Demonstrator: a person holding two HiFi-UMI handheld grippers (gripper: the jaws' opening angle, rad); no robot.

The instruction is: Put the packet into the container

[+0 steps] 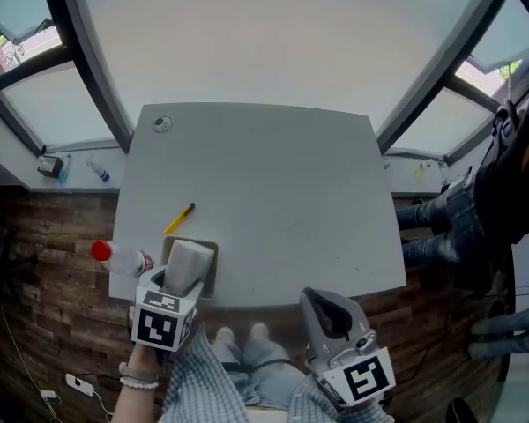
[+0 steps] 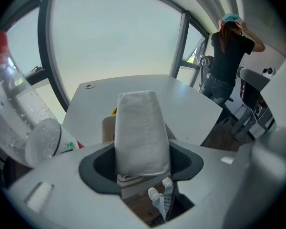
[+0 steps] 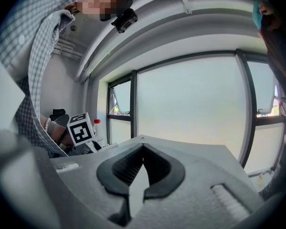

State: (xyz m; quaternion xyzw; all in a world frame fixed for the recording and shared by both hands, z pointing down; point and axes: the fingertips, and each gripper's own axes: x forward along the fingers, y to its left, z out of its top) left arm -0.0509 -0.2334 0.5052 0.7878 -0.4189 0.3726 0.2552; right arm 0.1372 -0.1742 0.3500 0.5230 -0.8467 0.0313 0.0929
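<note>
We see the left gripper (image 2: 142, 162) clamped on the packet (image 2: 140, 132), pads pressing it from both sides, packet upright btwn them. Only the head view places it: right over the tan container (image 1: 210, 273) at the near-left edge of the table (image 1: 291, 192). No view tells us whether the packet's lower end touches inside. Head view also gives the layout: a bottle (image 1: 123, 258) w/ red cap lies just beside the container on its left, and a yellow pen (image 1: 180, 218) lies just beyond it. Left gripper view alone shows a person (image 2: 231, 56) in a dark top past the table's far corner, hands up at the head. The right gripper (image 3: 142, 149) has its fingers together, nothing btwn them, as its own view shows. Head view puts it off the table's near edge, well apart from the container.
</note>
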